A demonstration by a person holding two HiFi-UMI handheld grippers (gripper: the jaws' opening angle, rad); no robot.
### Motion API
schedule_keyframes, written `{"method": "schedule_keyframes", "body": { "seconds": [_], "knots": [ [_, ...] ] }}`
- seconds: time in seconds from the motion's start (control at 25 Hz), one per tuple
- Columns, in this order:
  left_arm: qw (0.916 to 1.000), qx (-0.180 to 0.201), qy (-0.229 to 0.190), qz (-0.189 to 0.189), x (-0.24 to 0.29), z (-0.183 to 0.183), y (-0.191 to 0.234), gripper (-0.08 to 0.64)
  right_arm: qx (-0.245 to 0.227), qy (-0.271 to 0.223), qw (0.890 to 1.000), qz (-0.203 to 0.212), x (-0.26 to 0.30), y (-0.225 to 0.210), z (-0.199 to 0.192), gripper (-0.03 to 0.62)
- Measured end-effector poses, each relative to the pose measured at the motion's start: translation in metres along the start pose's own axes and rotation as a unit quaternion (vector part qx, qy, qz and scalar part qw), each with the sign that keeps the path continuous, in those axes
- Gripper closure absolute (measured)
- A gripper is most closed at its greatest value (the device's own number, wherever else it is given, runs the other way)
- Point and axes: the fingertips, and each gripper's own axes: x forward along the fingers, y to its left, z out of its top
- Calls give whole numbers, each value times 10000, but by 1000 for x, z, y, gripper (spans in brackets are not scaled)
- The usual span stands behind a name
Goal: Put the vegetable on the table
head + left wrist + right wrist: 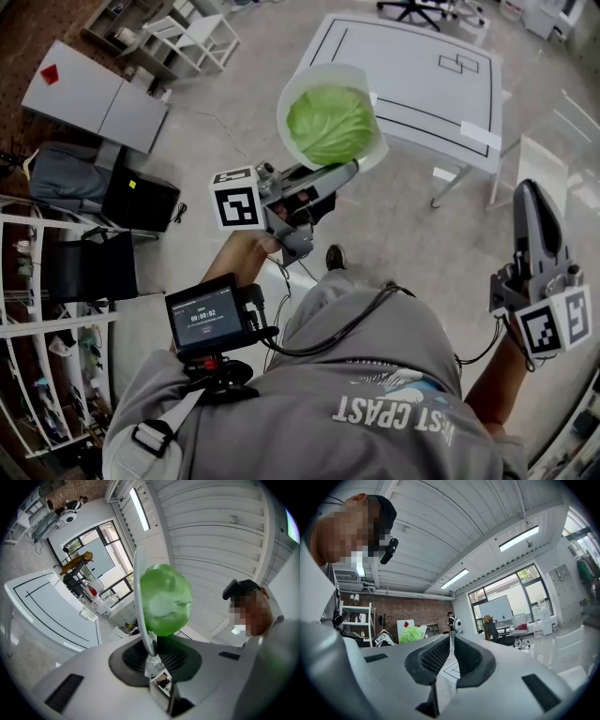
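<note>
My left hand-held gripper [347, 171] pinches the plate [292, 94] carrying the cabbage [330, 124]. It is not yet on the bench [412, 75], and my right hand-held gripper [536, 202] is closed and empty.

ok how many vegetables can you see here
1: a green cabbage on the white plate that the left claw grips by its rim, held up, not yet on the white table. The right claw is shut and empty. None other shows.

Bright, even light. Long white ceiling strip lights [519, 538] and tall dark-framed windows [508, 592] glow. The round pale-green cabbage [165, 599] is soft, out of focus. Fisheye bending, black corners in gripper views.
</note>
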Motion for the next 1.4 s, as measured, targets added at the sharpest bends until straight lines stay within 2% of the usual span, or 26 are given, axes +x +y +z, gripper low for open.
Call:
{"method": "schedule_keyframes", "body": {
  "seconds": [0.2,0.44,0.84,0.96,1.12,1.4],
  "knots": [
    [9999,29,102,-35,-2,-4,9,506,38,-37,10000,-83,0,0,-12,581],
    [9998,-31,183,-112,-20,41,30,506,62,-21,9998,-194,50,14,-3,581],
    [9984,-134,437,-326,-43,83,62,506,120,-60,9986,-520,98,36,-12,581],
    [9977,-130,531,-405,-48,85,73,506,21,-103,9981,-614,108,45,-17,581],
    [9965,36,685,-473,-50,82,81,506,154,-180,9964,-815,98,46,-36,581],
    [9953,9,814,-524,-56,84,108,506,-17,-168,9948,-1004,110,49,-48,581]
  ]
}}
